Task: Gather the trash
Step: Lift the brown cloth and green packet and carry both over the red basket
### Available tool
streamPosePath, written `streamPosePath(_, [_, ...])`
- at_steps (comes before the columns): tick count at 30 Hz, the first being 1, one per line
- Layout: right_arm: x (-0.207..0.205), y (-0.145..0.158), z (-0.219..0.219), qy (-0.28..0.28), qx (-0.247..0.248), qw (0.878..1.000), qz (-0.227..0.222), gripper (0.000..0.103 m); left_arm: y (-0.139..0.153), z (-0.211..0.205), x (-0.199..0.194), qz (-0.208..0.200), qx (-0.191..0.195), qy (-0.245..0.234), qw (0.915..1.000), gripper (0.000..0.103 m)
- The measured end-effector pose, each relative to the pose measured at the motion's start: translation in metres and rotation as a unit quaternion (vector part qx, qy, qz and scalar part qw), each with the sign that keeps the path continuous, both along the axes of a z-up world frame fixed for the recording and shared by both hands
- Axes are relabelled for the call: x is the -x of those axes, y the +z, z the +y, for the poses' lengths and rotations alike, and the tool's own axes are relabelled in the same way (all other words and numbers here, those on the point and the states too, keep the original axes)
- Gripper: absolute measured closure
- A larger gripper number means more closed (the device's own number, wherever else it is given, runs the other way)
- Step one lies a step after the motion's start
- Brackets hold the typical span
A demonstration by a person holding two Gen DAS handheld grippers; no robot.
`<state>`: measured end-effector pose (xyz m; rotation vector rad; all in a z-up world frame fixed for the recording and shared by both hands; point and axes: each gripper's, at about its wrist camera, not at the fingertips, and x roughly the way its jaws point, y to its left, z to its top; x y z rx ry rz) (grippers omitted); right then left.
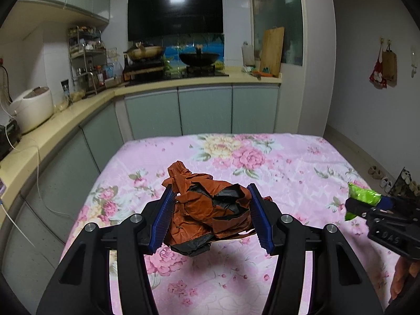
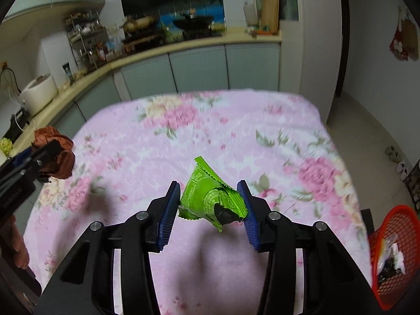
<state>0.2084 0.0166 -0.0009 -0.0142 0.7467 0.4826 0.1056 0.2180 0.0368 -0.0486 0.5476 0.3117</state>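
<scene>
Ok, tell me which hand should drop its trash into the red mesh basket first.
Right. The right gripper already clamps the crumpled green foil wrapper, and the red mesh basket sits at its right side. The left gripper, holding the crumpled brown plastic bag, is farther away.

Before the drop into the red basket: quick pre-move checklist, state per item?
1. Right gripper shut on the green wrapper: ok, pinched between both pads.
2. Left gripper shut on the brown-and-black crumpled bag: ok, clamped on both sides.
3. Both items off the floral tablecloth: ok, shadows lie below them.
4. Red basket in view: ok, at the table's right side, some trash already inside.
5. Room left in the basket: cannot tell, only part of it shows.
6. Other loose trash on the cloth: none visible.
</scene>
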Motion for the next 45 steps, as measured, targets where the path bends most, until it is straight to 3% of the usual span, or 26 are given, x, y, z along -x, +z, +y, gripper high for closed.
streamPosePath(10, [0.035, 0.056, -0.025, 0.006, -0.03, 0.997, -0.066, 0.059, 0.043, -0.025, 0.029, -0.055, -0.023, 0.001, 0.9983, 0.05])
streamPosePath(20, [0.063, 0.091, -0.055, -0.004, -0.05, 0.992, -0.114, 0.059, 0.071, -0.05, 0.048, -0.096, -0.029, -0.015, 0.9949, 0.05])
streamPosePath(32, [0.08, 0.109, -0.099, -0.041, -0.056, 0.988, -0.14, 0.059, 0.088, -0.089, 0.053, -0.121, -0.03, -0.059, 0.9905, 0.05])
streamPosePath(45, [0.086, 0.106, -0.169, -0.128, -0.04, 0.981, -0.141, 0.059, 0.08, -0.168, 0.024, -0.114, -0.01, -0.16, 0.9805, 0.05])
